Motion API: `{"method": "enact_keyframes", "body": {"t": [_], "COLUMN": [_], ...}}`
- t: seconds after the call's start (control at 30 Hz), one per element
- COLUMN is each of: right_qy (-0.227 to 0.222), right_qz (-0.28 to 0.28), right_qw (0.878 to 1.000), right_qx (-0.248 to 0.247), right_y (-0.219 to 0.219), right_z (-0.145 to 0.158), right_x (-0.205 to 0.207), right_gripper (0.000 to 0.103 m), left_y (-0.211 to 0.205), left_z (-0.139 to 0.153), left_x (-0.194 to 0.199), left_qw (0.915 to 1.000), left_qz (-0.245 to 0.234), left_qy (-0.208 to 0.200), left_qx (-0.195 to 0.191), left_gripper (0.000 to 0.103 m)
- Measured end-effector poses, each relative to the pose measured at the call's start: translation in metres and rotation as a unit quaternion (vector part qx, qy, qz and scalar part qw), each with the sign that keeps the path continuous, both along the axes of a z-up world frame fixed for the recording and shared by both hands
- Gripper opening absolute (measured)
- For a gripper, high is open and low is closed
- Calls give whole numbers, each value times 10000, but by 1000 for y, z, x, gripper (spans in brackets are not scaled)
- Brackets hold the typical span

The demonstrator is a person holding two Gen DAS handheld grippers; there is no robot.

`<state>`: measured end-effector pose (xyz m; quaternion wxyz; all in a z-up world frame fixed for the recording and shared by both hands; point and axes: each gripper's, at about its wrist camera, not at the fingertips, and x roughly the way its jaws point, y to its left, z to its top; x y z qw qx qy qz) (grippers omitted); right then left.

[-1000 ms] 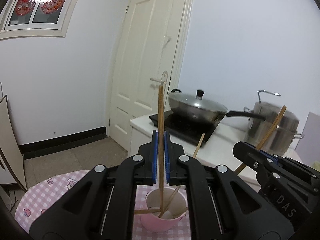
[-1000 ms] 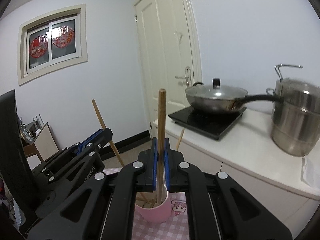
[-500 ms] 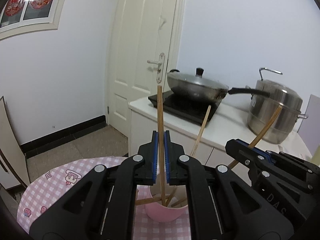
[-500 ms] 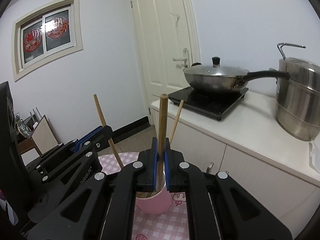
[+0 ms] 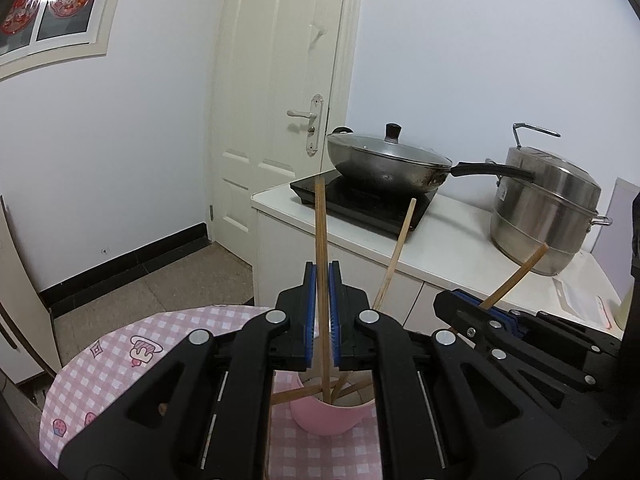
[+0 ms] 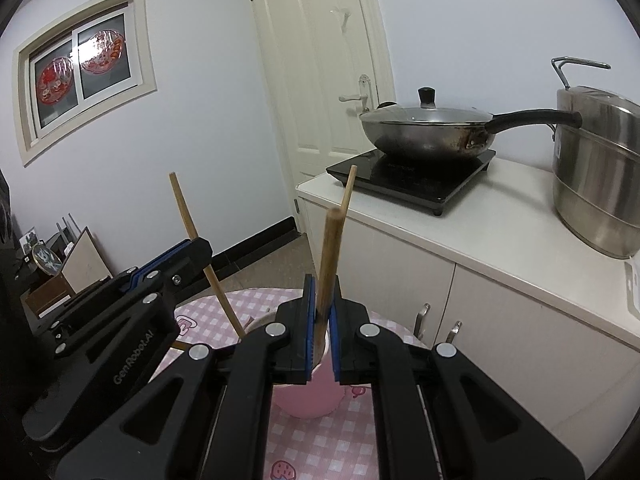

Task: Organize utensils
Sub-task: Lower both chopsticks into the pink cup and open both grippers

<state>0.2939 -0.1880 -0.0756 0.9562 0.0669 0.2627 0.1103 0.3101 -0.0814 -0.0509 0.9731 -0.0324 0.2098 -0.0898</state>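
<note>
The tabletop is round and covered with a pink checked cloth printed with cartoon figures; its curved edge shows at the left, with bare floor beyond it. A white counter stands behind, carrying an induction hob, a lidded wok and a steel steamer pot.

A pink cup sits on the tabletop directly below both tools. It holds several wooden chopsticks that lean against its rim at differing angles.

The left tool has its blue pads slightly parted around a near-upright chopstick. A narrow gap shows on each side of the stick, and the lower end of the stick stands inside the cup. The right tool is clamped on a second chopstick, which tilts a little and has its lower end at the cup mouth.

A loose chopstick leans out of the cup between the two tools.

The left wrist view shows the cup interior and the sticks lying crosswise in it. In the right wrist view the tool body hides the interior; only the cup wall shows. That view adds the window and clutter by the left wall.
</note>
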Motion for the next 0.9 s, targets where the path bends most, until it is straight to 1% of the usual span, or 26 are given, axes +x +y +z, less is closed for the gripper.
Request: {"method": "enact_keyframes", "body": {"t": [0.17, 0.27, 0.47, 0.5, 0.57, 0.6, 0.67, 0.9], "right_qy": [25, 43, 38, 17, -31, -58, -102, -218], "right_qz": [-7, -3, 12, 11, 2, 3, 13, 38], "right_qw": [10000, 9999, 9998, 9998, 9997, 9997, 9996, 9993], "right_qx": [74, 113, 199, 216, 235, 248, 258, 288], "right_y": [-3, -4, -7, -7, -8, -9, -9, -8], "right_z": [2, 4, 8, 10, 14, 16, 20, 30], "right_x": [0, 0, -7, -10, -14, -17, -22, -41], "right_gripper": [6, 6, 13, 15, 20, 23, 24, 27], "left_y": [2, 2, 3, 2, 3, 5, 8, 15], "left_z": [4, 6, 13, 14, 18, 19, 24, 37], "left_x": [-1, -3, -12, -14, -19, -21, -28, -53], "left_qw": [9999, 9999, 9999, 9999, 9999, 9999, 9998, 9999], "left_qz": [-74, -101, -125, -128, -116, -110, -124, -44], "left_qy": [60, 71, 80, 77, 55, 41, 6, -26], "left_qx": [-99, -82, -74, -65, -86, -118, -184, -118], "left_gripper": [7, 7, 7, 8, 21, 29, 30, 30]}}
